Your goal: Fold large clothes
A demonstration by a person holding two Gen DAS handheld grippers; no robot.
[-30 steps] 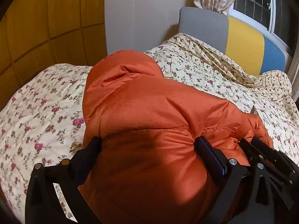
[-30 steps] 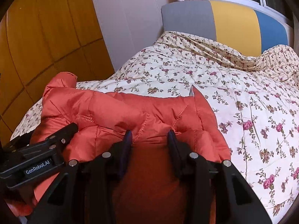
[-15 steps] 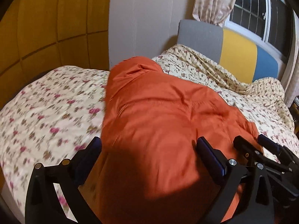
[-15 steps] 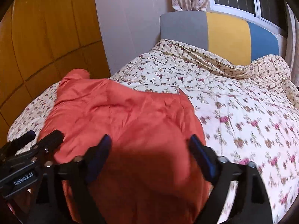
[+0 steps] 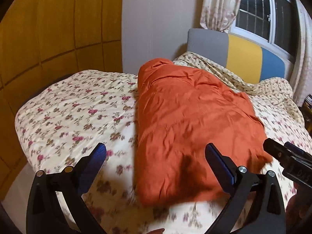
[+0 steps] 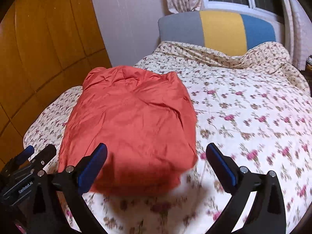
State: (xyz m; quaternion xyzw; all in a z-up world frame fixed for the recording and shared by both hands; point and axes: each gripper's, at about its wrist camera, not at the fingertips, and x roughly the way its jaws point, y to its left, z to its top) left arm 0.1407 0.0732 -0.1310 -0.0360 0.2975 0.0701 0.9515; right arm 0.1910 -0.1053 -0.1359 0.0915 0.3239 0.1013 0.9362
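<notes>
An orange puffer jacket (image 5: 187, 120) lies folded into a compact bundle on the floral bedspread (image 5: 74, 113), hood end toward the headboard. It also shows in the right wrist view (image 6: 132, 132). My left gripper (image 5: 156, 156) is open and empty, held above the jacket's near left edge. My right gripper (image 6: 156, 156) is open and empty, above the jacket's near right corner. Each gripper appears at the other view's edge: the right one (image 5: 286, 156) and the left one (image 6: 27, 161).
The bed has a grey, yellow and blue headboard (image 6: 220, 29) under a curtained window (image 5: 261, 15). A wooden wardrobe (image 5: 48, 29) stands along the left side. The bedspread (image 6: 253, 117) lies bare to the right of the jacket.
My right gripper opened and let go of the jacket. Both grippers pulled back and up from the jacket, which now lies flat and folded on the bed.
</notes>
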